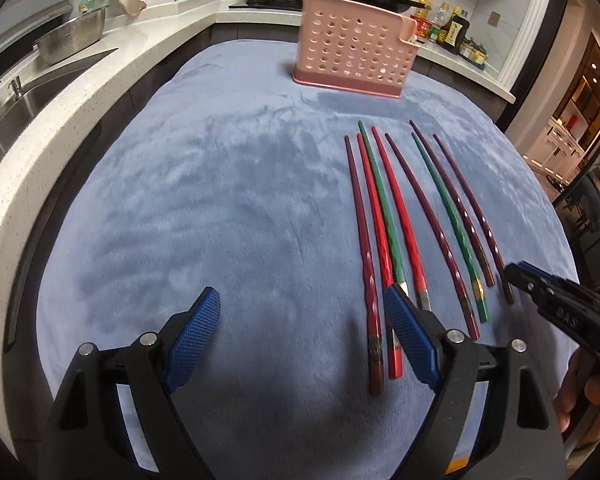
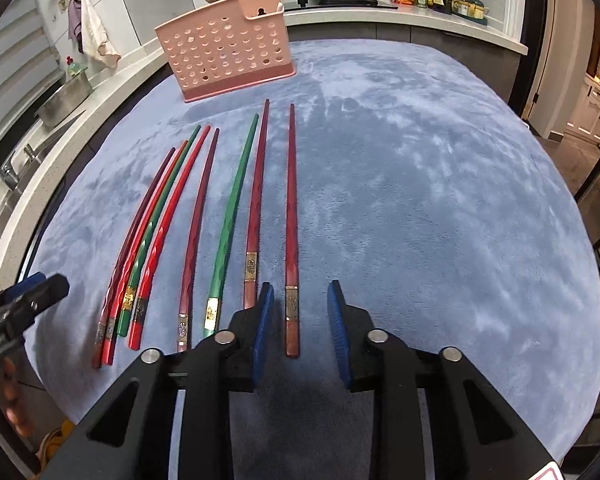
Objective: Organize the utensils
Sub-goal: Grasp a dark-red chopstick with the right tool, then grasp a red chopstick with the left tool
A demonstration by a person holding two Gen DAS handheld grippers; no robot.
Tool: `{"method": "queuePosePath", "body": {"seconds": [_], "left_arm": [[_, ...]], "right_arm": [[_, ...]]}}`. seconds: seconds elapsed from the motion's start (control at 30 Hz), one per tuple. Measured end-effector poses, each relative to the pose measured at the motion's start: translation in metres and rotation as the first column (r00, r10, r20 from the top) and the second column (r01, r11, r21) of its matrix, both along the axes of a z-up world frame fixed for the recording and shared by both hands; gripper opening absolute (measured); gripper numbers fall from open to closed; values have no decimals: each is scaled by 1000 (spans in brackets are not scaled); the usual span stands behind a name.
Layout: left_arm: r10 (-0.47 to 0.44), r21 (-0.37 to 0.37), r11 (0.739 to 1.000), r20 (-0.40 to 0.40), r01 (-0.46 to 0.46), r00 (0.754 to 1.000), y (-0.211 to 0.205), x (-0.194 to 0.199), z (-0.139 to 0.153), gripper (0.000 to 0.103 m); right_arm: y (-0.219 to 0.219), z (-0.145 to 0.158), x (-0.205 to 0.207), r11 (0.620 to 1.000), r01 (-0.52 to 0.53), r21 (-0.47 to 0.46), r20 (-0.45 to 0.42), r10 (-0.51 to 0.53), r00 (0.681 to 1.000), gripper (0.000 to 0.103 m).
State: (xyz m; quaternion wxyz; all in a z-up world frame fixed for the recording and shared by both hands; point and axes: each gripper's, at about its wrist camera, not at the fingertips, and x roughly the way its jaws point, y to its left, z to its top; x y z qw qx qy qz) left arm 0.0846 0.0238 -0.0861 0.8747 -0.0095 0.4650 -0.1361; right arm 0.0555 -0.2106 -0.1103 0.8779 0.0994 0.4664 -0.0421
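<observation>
**Chopsticks Await Sorting on Blue Cloth**

Eight slim lacquered chopsticks [image 2: 204, 232], red, green and maroon, lie side by side on the plush blue cloth [image 2: 420, 200], the perforated pink plastic holder [image 2: 224, 60] standing beyond their far tips. We judge them light, stiff and slippery, best pinched at the thick near ends. Our right gripper [image 2: 300, 322] straddles the rightmost maroon chopstick [image 2: 292, 220], jaws narrowed but not touching it; our left gripper [image 1: 300, 328] gapes wide, empty.
</observation>
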Motion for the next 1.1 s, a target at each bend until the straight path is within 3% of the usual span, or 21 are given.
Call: {"method": "queuePosePath", "body": {"seconds": [0.43, 0.63, 1.1], "left_arm": [[-61, 23, 998, -31, 62, 998, -9, -11, -8, 78], [-90, 57, 994, -50, 92, 995, -16, -14, -15, 68], [-113, 68, 990, -87, 119, 990, -21, -14, -27, 63]], "right_arm": [[0, -11, -1, 1000, 5, 2, -14, -5, 1000, 7], [0, -12, -5, 1000, 10, 7, -14, -10, 1000, 7], [-1, -12, -5, 1000, 13, 14, -16, -13, 1000, 7]]}}
